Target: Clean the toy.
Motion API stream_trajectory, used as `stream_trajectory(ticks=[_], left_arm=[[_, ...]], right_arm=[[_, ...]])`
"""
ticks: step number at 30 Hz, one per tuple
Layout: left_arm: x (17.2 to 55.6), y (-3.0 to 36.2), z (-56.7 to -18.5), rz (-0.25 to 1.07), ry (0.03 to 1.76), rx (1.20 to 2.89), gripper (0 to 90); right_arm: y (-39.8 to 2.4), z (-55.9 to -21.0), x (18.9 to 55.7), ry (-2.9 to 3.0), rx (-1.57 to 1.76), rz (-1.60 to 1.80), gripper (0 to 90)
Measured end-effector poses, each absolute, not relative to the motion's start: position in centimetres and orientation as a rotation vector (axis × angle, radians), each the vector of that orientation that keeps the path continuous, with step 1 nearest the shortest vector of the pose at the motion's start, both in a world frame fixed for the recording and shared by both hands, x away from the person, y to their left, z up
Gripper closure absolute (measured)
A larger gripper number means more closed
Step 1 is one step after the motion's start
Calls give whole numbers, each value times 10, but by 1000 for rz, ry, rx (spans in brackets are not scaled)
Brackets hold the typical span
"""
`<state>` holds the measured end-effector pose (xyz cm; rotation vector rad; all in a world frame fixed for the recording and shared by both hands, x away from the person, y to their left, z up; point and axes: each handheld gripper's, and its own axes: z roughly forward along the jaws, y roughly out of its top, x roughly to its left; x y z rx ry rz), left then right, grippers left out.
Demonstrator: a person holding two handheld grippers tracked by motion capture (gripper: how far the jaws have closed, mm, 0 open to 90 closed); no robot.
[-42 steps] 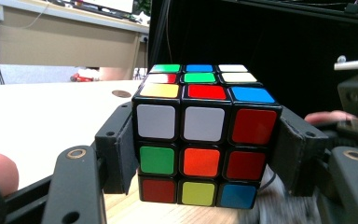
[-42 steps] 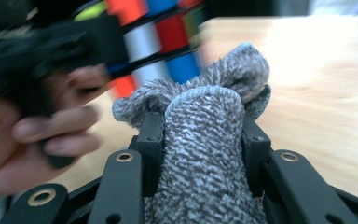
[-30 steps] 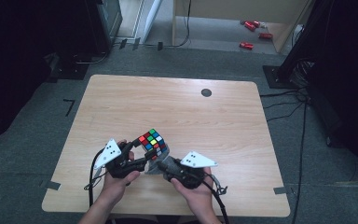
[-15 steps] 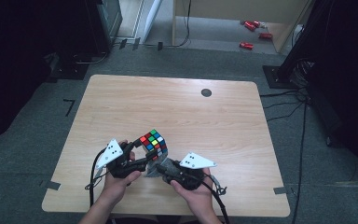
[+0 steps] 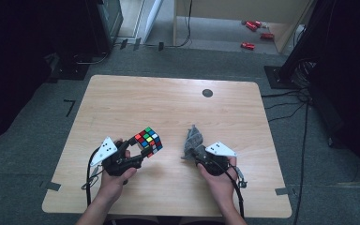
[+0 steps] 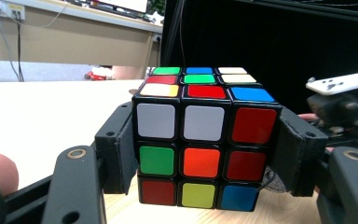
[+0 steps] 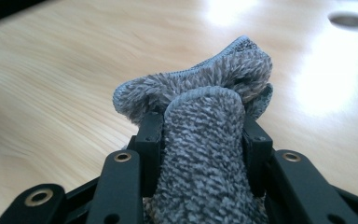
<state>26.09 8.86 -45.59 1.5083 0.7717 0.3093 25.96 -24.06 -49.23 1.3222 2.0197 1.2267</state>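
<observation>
High view: left gripper (image 5: 138,149) clamps scrambled cube (image 5: 148,140) just above table (image 5: 168,98), near front edge; right gripper (image 5: 193,151) pinches grey cloth (image 5: 192,139), well apart from cube.

Left gripper view: jaws press cube (image 6: 204,140) on both sides.

Right gripper view: cloth (image 7: 204,135) bunched between jaws, which have just been opening.

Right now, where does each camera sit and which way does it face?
High view: above the person's side, looking forward and down on the table; forearms and both hands show.
Left gripper view: rides the left gripper, looking along its jaws clamped on the cube.
Right gripper view: rides the right gripper, facing the grey cloth.
High and left gripper views share the cube.
</observation>
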Motion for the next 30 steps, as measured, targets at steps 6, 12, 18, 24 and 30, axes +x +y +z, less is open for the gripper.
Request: stream_trajectory(ticks=[6, 12, 18, 24, 30], left_arm=[[262, 89, -457, 310, 775, 1511, 343], [263, 91, -458, 314, 790, 1510, 343], [265, 90, -460, 307, 808, 1511, 343], [264, 87, -460, 269, 828, 1496, 343], [257, 76, -456, 270, 834, 1506, 342]], right_arm=[[-248, -501, 266, 2064, 1368, 1162, 535], [-252, -490, 263, 2006, 1344, 1197, 454], [-248, -471, 255, 1966, 1270, 1278, 406], [-214, -461, 242, 2080, 1085, 1457, 345], [-184, -460, 231, 2150, 965, 1499, 322]])
